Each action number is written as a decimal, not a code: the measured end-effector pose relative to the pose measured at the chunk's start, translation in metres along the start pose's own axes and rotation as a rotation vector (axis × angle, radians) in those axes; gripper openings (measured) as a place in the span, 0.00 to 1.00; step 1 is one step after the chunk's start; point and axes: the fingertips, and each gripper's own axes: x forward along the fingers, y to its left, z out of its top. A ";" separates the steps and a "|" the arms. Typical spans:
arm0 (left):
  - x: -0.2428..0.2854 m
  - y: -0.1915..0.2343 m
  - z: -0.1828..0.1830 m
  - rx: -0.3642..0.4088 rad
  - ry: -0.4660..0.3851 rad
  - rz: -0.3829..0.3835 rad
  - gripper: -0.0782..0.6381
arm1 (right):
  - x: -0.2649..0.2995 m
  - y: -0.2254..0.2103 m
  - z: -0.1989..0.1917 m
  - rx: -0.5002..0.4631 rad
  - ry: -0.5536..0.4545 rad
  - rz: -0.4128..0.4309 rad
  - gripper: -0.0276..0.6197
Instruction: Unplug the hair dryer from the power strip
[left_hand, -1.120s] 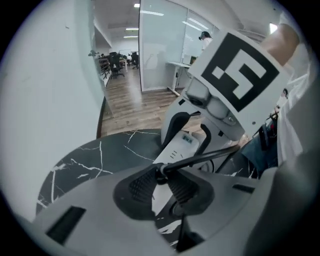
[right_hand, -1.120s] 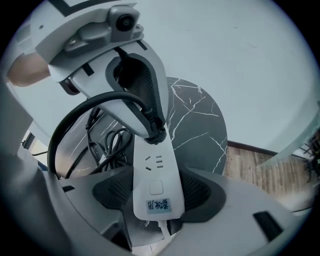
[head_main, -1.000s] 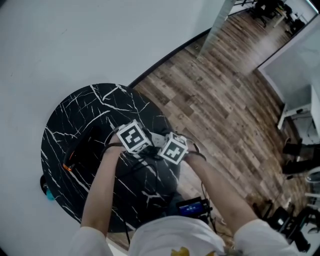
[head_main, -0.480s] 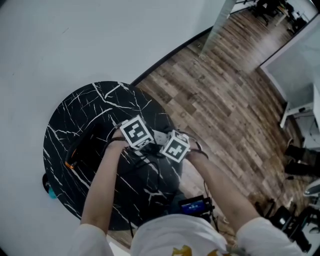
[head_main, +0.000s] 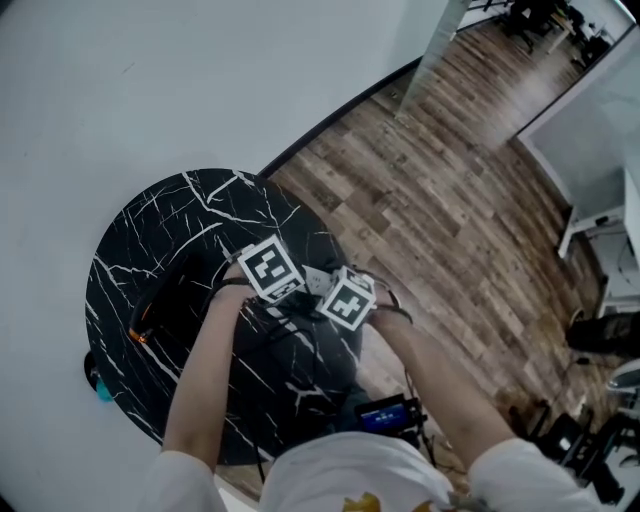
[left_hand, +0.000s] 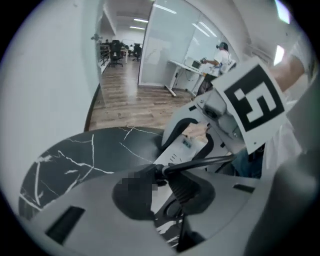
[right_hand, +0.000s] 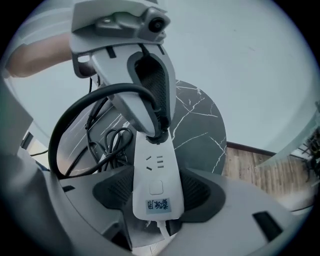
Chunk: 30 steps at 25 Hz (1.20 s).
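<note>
At the middle of the black marble worktop (head_main: 150, 250), the right hand-held gripper (right_hand: 157, 196) clamps the white power strip (right_hand: 155, 172), and the left hand-held gripper (left_hand: 161, 187) squeezes the black plug (right_hand: 156, 134).

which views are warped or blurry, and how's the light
Head view: dim, the black table swallows detail. Left gripper view: strong fisheye, dark corners, the plug soft up close. Right gripper view: same fisheye, power strip sharp and evenly lit.
</note>
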 end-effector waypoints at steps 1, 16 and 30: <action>0.001 -0.004 0.003 -0.031 -0.020 -0.045 0.22 | 0.000 -0.001 0.000 0.004 -0.002 -0.001 0.47; 0.001 -0.012 0.000 0.047 -0.002 0.058 0.20 | -0.001 -0.002 0.003 0.016 -0.007 0.012 0.47; -0.005 -0.001 -0.004 0.004 -0.010 0.152 0.20 | 0.000 0.000 0.003 0.018 -0.003 0.012 0.47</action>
